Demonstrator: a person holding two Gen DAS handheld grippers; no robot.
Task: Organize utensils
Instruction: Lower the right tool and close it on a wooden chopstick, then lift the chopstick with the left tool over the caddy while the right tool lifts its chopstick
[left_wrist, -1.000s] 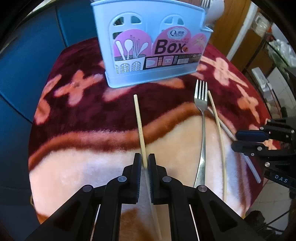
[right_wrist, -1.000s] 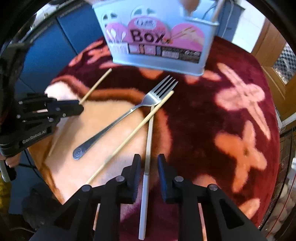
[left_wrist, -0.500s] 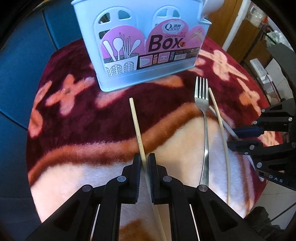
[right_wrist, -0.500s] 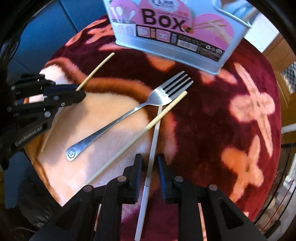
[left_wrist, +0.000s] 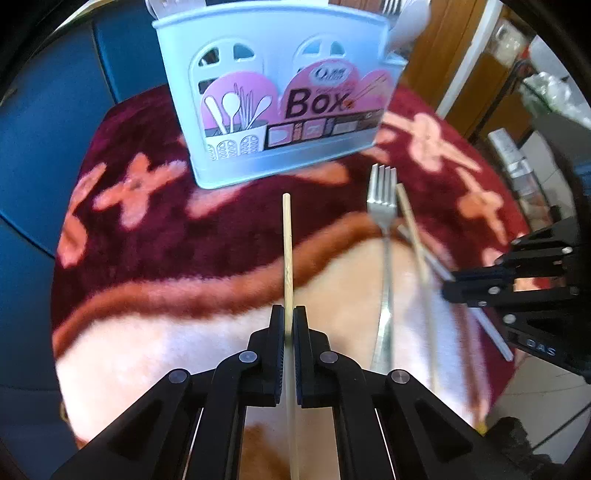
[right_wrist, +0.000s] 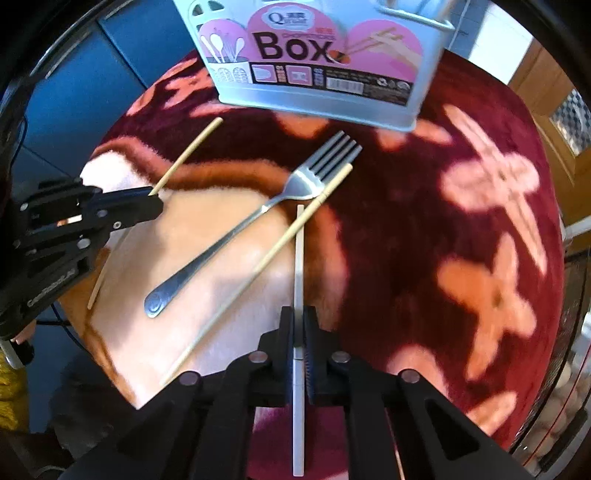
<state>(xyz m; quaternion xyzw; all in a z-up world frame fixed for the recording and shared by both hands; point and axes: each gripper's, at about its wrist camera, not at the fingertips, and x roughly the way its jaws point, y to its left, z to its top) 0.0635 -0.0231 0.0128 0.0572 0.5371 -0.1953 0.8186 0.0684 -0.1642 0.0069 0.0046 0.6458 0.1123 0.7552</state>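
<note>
Fingers of the left gripper (left_wrist: 289, 325) clamped on a wooden chopstick (left_wrist: 287, 243), pads (left_wrist: 277, 332) pressed to its sides; fingers of the right gripper (right_wrist: 299, 325) clamped on a white chopstick (right_wrist: 299, 266), having just closed onto it.

Counted on the blanket (right_wrist: 424, 229): three chopsticks, two wooden and one white; one fork (right_wrist: 258, 218); one pale blue box (right_wrist: 317, 55) marked "Box", standing at the far edge. Second wooden chopstick (right_wrist: 266, 262) lying loose, just right of the fork and crossing over the far end of the white one. Fork resting near the middle, tines toward the box.

Hard to make out: top of the box cut off in both views, so contents mostly unseen, only a few pale handles poking above the rim in the left view. Near ends of both held chopsticks hidden behind the fingers. Right side of the left view blurred, smearing the fork handle and loose chopstick. Tabletop itself wholly covered by the blanket.

Against the earlier frames: right fingers then stood apart around the white chopstick, now shut on it; left fingers gripped the same chopstick as now. Fork and loose chopstick unmoved on the blanket.
</note>
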